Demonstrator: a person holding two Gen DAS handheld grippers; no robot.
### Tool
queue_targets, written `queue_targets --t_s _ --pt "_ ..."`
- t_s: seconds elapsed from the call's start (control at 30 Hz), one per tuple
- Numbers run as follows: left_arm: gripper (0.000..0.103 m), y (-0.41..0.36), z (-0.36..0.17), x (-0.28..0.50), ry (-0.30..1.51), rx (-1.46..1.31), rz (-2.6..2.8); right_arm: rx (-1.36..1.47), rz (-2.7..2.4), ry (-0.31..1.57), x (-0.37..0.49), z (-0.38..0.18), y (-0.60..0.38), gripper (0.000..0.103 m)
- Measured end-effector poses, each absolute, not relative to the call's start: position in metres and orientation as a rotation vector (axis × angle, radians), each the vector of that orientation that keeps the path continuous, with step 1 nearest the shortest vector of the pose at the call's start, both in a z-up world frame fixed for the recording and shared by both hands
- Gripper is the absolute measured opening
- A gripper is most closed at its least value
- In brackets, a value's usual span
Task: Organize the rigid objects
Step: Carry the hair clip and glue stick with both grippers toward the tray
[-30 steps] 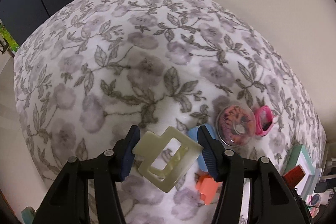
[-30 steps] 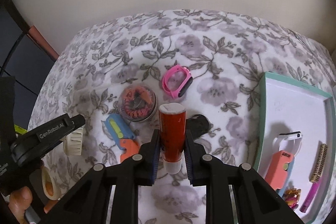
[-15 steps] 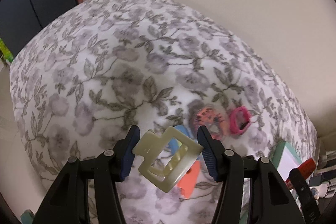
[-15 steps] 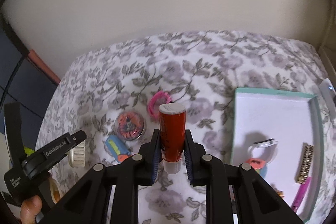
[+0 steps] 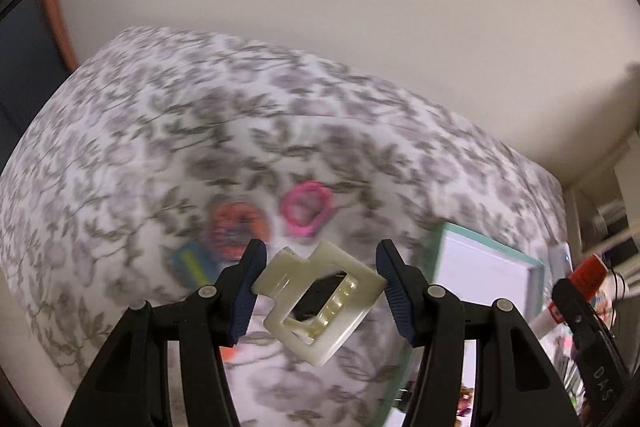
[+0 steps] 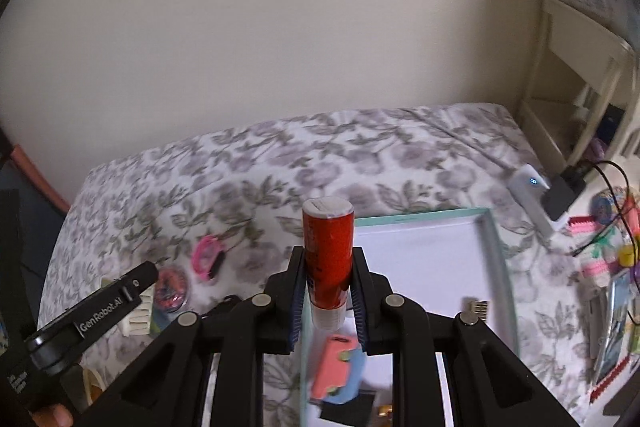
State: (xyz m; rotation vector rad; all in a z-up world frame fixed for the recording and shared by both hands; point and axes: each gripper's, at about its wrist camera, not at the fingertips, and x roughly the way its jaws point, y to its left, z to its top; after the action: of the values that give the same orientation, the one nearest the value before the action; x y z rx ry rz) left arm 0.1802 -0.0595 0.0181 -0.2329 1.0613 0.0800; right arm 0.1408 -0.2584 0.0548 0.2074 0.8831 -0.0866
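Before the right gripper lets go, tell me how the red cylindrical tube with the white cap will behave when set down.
The red cylindrical tube looks rigid, undented between the right gripper fingers. Being round and smooth, it will likely roll if laid flat in the white tray with the teal rim. Stood on end, it could probably tip.
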Motion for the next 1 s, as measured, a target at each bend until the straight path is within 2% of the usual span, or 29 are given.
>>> queue_targets --t_s 0.47,1.0 --pt "0.059 -0.184 -0.005 0.211 1.098 -0.089 -0.140 0.262 -0.250 0.895 0.143 0.042 -0.334 0.023" --pt "0.059 -0.205 -0.058 0.222 1.159 -0.044 -0.182 0.278 -0.308 1.017 0.161 -0.008 -0.361 0.023"
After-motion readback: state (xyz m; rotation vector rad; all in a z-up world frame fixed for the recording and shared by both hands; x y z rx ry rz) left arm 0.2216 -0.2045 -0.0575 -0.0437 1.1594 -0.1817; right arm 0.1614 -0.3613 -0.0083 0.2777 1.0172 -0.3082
